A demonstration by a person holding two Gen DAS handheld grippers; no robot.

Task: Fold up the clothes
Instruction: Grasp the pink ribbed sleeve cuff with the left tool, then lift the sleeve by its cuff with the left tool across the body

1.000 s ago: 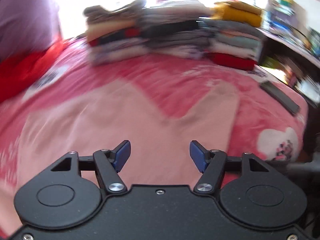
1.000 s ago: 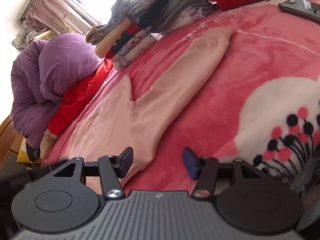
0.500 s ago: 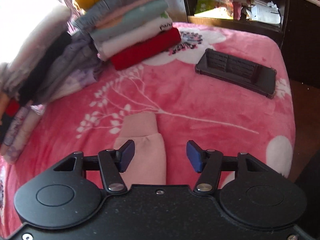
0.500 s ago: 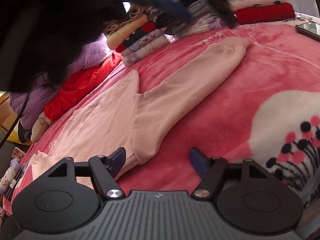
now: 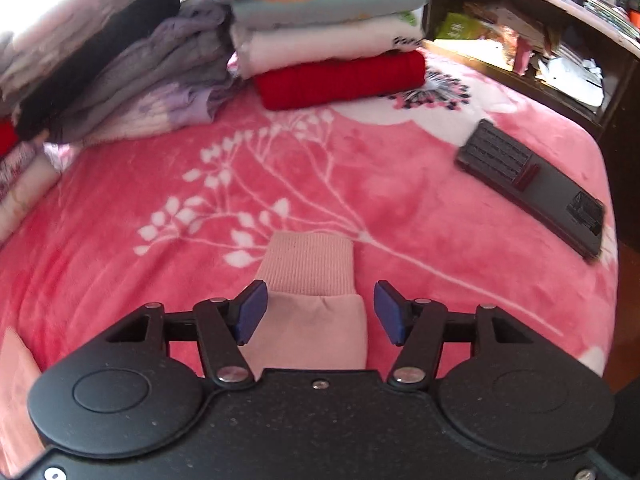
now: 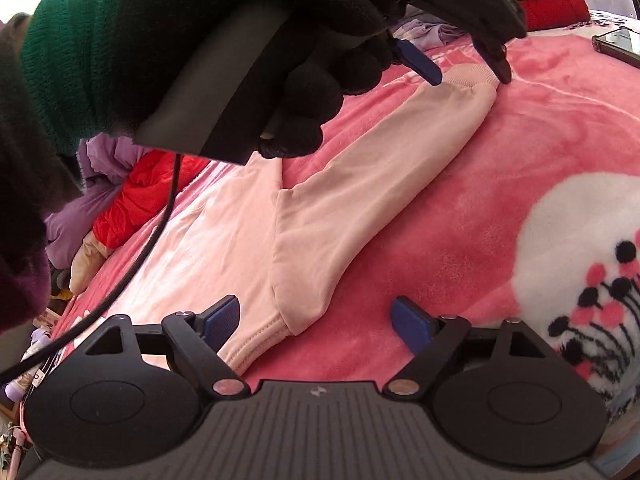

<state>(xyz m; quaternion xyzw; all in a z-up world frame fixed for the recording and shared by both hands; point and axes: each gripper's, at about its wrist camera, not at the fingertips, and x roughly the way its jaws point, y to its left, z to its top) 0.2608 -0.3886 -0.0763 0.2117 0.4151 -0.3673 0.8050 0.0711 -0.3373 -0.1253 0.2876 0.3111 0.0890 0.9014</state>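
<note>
Both grippers spread wide over the pale pink top (image 6: 320,216) on the pink blanket (image 5: 380,184), nothing gripped.

Left gripper (image 5: 320,314): blue pads apart, straddling the ribbed cuff (image 5: 308,264) of the sleeve, cuff lying flat between them; contact can't be confirmed. In the right wrist view it is held in a black-gloved hand (image 6: 320,60) with a green knit sleeve (image 6: 80,40), tips down at the cuff end. Right gripper (image 6: 316,320): pads apart, hovering at the garment's stitched hem (image 6: 256,344), corner of the folded-in sleeve between them. Top lies flat across the blanket middle, sleeve running toward the far edge. Folded clothes stacks (image 5: 332,48) along the far edge; dark flat device (image 5: 528,184) near the right edge; red and purple garments (image 6: 132,192) heaped at the left.
</note>
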